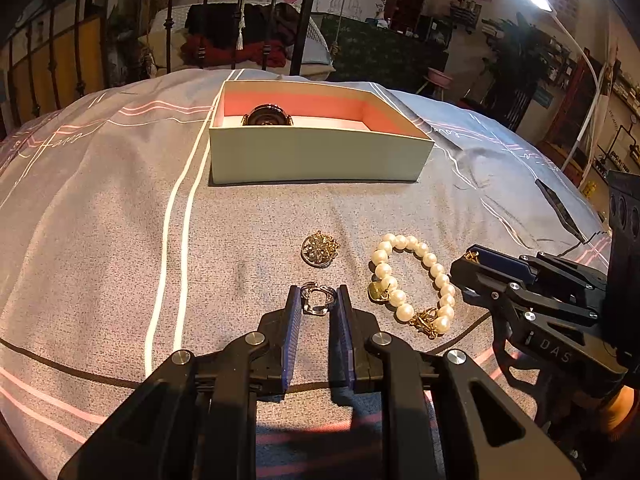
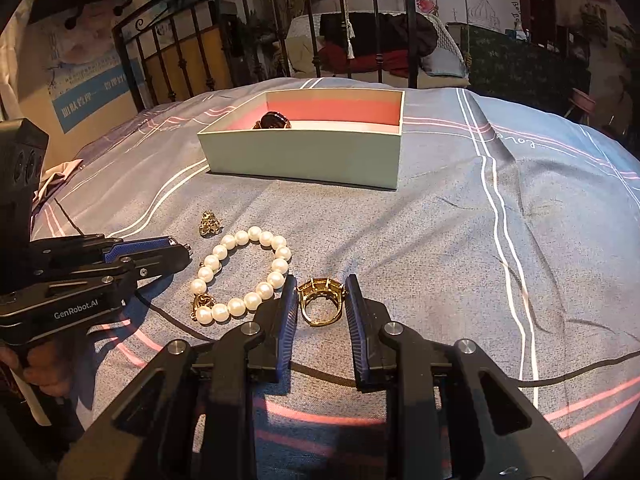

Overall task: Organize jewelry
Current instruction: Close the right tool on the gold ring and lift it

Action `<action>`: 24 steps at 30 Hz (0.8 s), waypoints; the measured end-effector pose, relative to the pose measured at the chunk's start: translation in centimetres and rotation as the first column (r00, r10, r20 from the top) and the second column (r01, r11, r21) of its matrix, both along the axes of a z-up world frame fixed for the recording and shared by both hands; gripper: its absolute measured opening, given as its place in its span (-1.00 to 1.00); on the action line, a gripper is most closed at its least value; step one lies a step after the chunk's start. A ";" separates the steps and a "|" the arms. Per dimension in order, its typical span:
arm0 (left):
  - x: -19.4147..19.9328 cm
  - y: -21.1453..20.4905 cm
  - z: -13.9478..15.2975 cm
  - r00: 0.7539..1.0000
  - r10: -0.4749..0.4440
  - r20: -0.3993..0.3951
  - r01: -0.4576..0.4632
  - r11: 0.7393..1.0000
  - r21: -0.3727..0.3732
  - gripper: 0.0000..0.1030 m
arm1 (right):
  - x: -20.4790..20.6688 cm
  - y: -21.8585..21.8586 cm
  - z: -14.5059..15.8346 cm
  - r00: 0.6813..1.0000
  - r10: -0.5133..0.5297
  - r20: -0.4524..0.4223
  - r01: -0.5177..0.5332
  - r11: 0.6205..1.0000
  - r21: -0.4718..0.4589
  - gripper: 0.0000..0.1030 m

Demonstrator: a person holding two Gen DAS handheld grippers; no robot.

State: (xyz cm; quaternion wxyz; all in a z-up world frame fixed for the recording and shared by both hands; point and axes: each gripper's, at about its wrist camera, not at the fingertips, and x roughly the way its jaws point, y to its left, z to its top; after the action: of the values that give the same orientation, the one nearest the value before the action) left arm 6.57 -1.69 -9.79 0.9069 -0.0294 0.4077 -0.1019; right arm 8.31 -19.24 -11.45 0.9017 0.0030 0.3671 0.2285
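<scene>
Two rings were each pinched in tongs. In the left wrist view, the left gripper (image 1: 318,300) stood nearly closed on a silver ring (image 1: 317,299) on the bedspread (image 1: 120,208); lifting straight would avoid the pearl bracelet (image 1: 414,280). In the right wrist view, the right gripper (image 2: 320,300) clamped a gold ring (image 2: 321,300), well short of the box (image 2: 304,156).
</scene>
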 end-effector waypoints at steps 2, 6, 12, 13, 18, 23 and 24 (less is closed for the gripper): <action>0.0 0.0 0.0 1.000 0.002 0.001 -0.002 1.000 -0.002 -0.66 | 0.0 0.0 0.0 1.000 -0.002 0.002 0.002 1.000 0.004 -0.51; 0.0 0.0 0.1 1.000 0.009 0.002 -0.009 1.000 -0.004 -0.66 | 0.0 -0.2 0.0 1.000 -0.005 0.001 0.005 1.000 0.016 -0.51; -0.2 -0.2 0.6 1.000 0.008 0.014 -0.008 1.000 0.006 -0.66 | -0.1 -0.5 0.0 1.000 -0.016 0.003 0.016 0.999 0.038 -0.51; -0.2 -0.2 0.7 1.000 0.009 0.016 -0.009 1.000 0.007 -0.66 | -0.1 -0.6 0.0 1.000 -0.016 0.001 0.016 0.999 0.042 -0.50; -0.2 -0.2 0.8 1.000 0.011 0.017 -0.011 1.000 0.008 -0.66 | -0.1 -0.8 0.0 1.000 -0.017 0.000 0.017 0.999 0.047 -0.50; -0.2 -0.3 1.2 1.000 0.012 0.021 -0.013 1.000 0.012 -0.66 | -0.1 -0.9 0.2 1.000 -0.022 -0.002 0.022 0.998 0.055 -0.50; -0.1 -0.3 1.4 1.000 0.012 0.026 -0.013 1.000 0.012 -0.66 | 0.1 -0.9 0.4 1.000 -0.023 -0.002 0.023 0.998 0.059 -0.50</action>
State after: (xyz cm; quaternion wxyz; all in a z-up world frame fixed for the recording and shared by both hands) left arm 6.48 -1.96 -8.35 0.9130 -0.0251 0.3963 -0.0940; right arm 8.42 -20.14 -11.10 0.9036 0.0338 0.3607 0.2287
